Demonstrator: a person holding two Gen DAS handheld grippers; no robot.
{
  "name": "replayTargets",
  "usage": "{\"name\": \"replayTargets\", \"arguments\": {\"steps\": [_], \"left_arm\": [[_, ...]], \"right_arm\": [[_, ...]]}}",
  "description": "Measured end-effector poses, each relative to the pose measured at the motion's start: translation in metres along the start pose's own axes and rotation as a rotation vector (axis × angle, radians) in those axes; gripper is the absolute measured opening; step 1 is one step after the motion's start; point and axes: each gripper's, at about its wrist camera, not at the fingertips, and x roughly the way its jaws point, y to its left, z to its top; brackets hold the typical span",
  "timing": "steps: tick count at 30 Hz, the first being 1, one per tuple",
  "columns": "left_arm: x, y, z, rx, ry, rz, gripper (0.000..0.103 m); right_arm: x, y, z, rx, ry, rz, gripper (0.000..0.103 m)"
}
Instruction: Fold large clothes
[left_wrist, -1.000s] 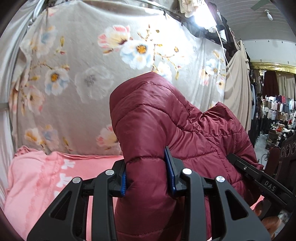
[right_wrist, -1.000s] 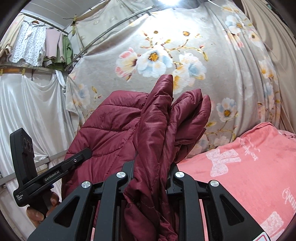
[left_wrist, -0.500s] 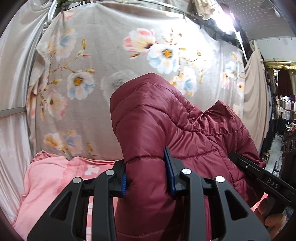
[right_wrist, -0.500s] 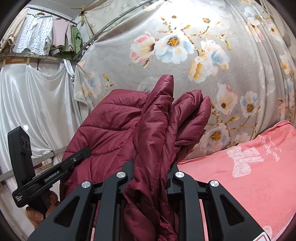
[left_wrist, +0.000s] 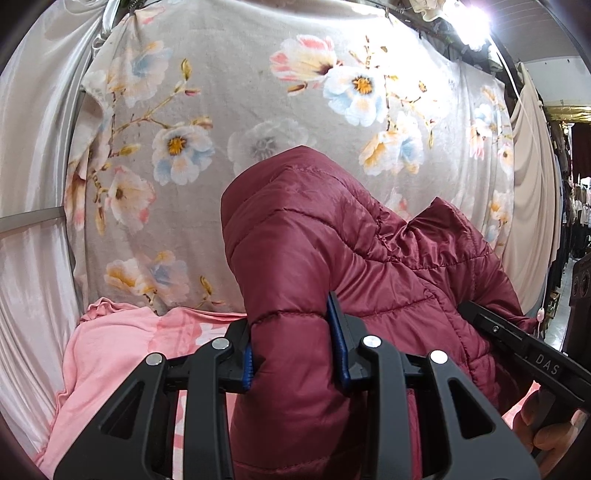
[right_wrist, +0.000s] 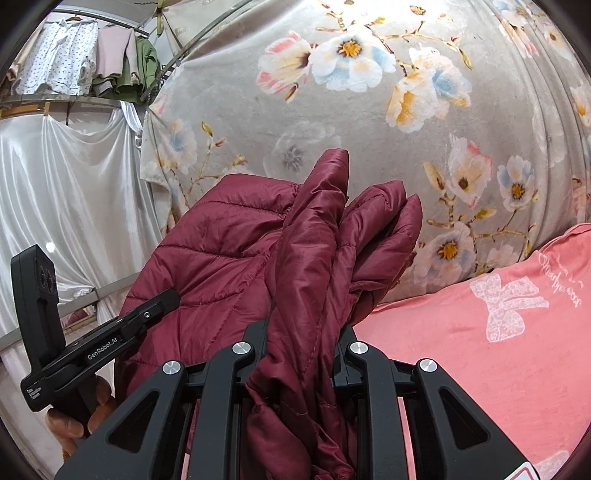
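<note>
On my left wrist view, the left gripper (left_wrist: 295, 343) has its jaws clamped on one maroon puffer jacket (left_wrist: 332, 251), which hides the floral blanket's (left_wrist: 229, 92) lower middle; the blanket has slid right since earlier. On my right wrist view, the right gripper (right_wrist: 301, 347) pinches bunched folds of the jacket (right_wrist: 229, 240), above the pink sheet (right_wrist: 480, 332); its lower part is cut off.

Bright, even indoor light; lamp (left_wrist: 474, 18) glare top right; fisheye edges bent, dark corners.
</note>
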Motion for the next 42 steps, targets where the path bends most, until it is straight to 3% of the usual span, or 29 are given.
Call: {"name": "replayTargets", "arguments": {"steps": [13,25,30,35,39,42], "left_arm": [[0.074,0.012,-0.055,0.024,0.098,0.002,0.031],[0.165,0.026,-0.164,-0.036,0.29,-0.018,0.031],[0.185,0.03,-0.209,-0.073,0.383,-0.013,0.032],[0.188,0.034,-0.238,-0.075,0.427,0.026,0.049],[0.172,0.034,-0.229,-0.065,0.433,0.088,0.065],[0.157,0.032,-0.214,-0.048,0.436,0.141,0.069]], "right_arm": [[0.069,-0.054,-0.061,0.063,0.118,-0.059,0.019],[0.131,-0.119,-0.155,0.13,0.317,-0.136,0.019],[0.142,-0.145,-0.191,0.167,0.41,-0.159,0.021],[0.127,-0.167,-0.202,0.291,0.438,-0.159,0.046],[0.1,-0.169,-0.193,0.317,0.414,-0.204,0.051],[0.075,-0.163,-0.175,0.316,0.366,-0.233,0.052]]}}
